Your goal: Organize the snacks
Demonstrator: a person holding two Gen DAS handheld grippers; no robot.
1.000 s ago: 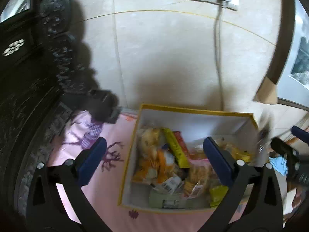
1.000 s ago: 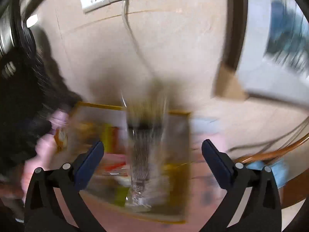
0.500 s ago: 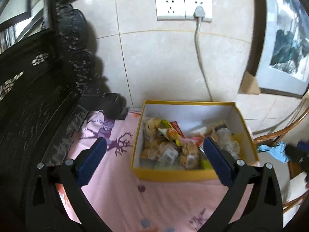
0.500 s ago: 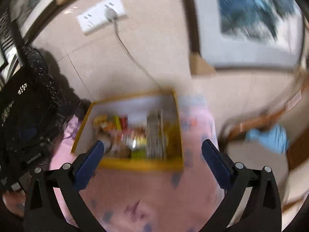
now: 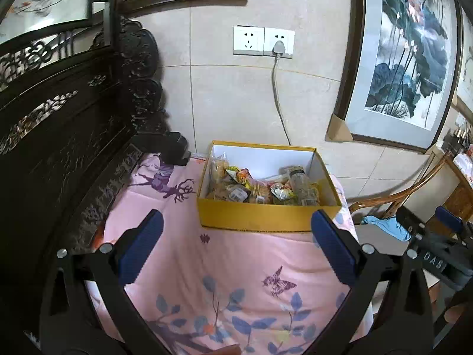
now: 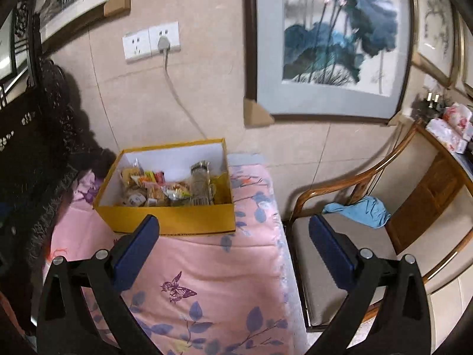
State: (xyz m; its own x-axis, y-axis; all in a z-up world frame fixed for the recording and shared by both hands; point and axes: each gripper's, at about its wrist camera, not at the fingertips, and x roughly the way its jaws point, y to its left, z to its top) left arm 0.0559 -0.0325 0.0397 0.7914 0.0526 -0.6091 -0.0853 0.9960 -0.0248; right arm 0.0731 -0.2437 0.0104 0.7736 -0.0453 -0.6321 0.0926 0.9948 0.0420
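Where the pink floral cloth [image 5: 236,269] meets the tiled wall, one yellow box [image 5: 267,217] against the far edge, toward the far right corner, open at the top. Inside it, a heap of wrapped snacks [image 5: 251,188], too jumbled to count, plus one clear ribbed container [image 5: 301,185] lying toward the right wall of the box. Two grippers in all. Left gripper [image 5: 236,245] with jaws wide apart and nothing between them, held above the middle of the cloth, box just ahead and centred between the blue pads [image 5: 140,247]. Right gripper [image 6: 233,248] likewise spread and empty, over the right edge of the cloth, box ahead and to its left, near the left pad. Beside that edge, one wooden armchair [image 6: 369,201] with one blue rag [image 6: 359,210] on its seat. On the wall, two sockets [image 5: 263,41], one with a plug and grey cable down behind the box. Several framed paintings [image 6: 334,38] around.
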